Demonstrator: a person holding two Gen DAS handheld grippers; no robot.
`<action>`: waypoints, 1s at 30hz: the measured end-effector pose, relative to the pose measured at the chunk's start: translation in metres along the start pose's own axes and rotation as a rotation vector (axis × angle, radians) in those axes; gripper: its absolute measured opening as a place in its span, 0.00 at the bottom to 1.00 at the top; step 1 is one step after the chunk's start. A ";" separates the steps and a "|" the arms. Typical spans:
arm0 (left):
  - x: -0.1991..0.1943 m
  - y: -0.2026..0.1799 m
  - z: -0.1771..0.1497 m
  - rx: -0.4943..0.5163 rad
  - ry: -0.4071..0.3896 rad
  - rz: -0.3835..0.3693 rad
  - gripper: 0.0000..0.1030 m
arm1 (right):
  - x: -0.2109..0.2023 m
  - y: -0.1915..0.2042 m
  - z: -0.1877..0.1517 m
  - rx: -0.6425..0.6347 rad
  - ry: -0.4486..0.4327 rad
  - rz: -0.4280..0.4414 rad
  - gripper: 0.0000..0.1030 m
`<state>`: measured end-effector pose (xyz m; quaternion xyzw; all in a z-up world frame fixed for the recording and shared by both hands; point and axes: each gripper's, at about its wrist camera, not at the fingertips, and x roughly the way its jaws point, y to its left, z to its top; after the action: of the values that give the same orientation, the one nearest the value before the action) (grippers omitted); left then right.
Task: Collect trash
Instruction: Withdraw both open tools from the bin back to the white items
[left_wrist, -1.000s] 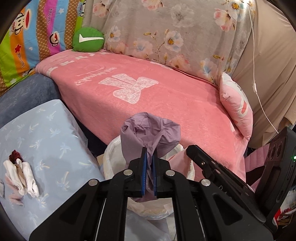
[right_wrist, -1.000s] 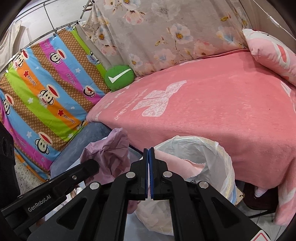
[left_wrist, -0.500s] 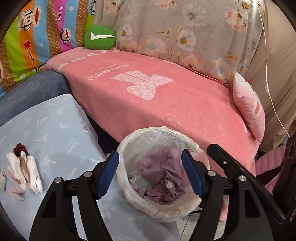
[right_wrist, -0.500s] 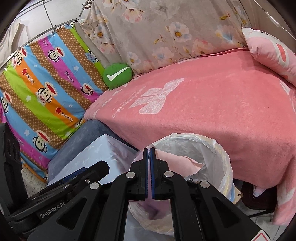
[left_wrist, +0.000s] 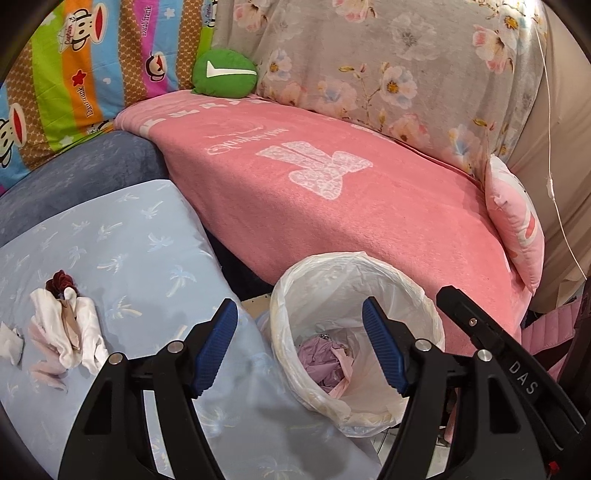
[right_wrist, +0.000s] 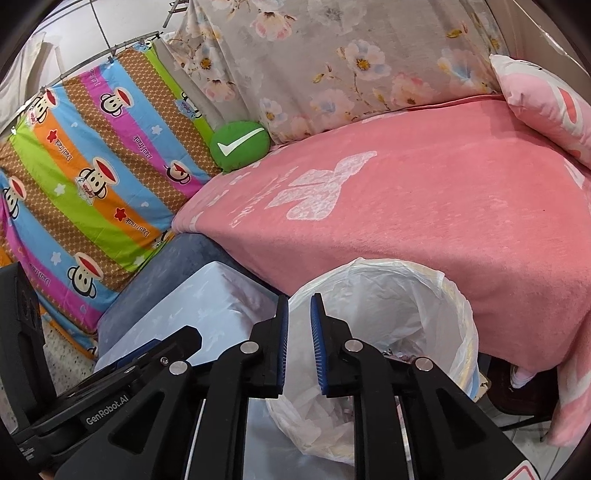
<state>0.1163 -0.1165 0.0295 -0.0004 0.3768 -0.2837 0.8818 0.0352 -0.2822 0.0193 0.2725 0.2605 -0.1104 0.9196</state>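
A bin lined with a white plastic bag (left_wrist: 424, 295) stands between the light blue table and the pink bed. Crumpled purple and pink cloth scraps (left_wrist: 327, 365) lie at its bottom. My left gripper (left_wrist: 299, 332) is wide open and empty, just above the bin's near rim. My right gripper (right_wrist: 298, 325) is slightly open and empty, over the left edge of the bin (right_wrist: 458, 295). White and pale pink scraps with a dark red piece (left_wrist: 64, 323) lie on the table at the left.
The light blue table (left_wrist: 140, 243) with palm prints fills the lower left. The pink blanket-covered bed (left_wrist: 332, 192) lies behind the bin, with a pink pillow (left_wrist: 517, 229) at right and a green cushion (left_wrist: 223, 74) at the back. A striped monkey-print sheet hangs at left.
My left gripper opened and dropped the purple cloth into the bin. My right gripper then opened and its pink cloth fell into the bin too. The left gripper has shifted left.
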 end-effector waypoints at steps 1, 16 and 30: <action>-0.001 0.002 0.000 -0.005 -0.001 0.001 0.65 | 0.001 0.002 -0.001 -0.006 0.003 0.002 0.16; -0.022 0.042 -0.004 -0.053 -0.035 0.084 0.65 | 0.012 0.051 -0.016 -0.092 0.048 0.042 0.16; -0.041 0.095 -0.017 -0.115 -0.040 0.178 0.65 | 0.029 0.114 -0.044 -0.192 0.117 0.096 0.16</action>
<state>0.1302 -0.0128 0.0243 -0.0233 0.3733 -0.1819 0.9094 0.0803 -0.1644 0.0228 0.2013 0.3096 -0.0245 0.9290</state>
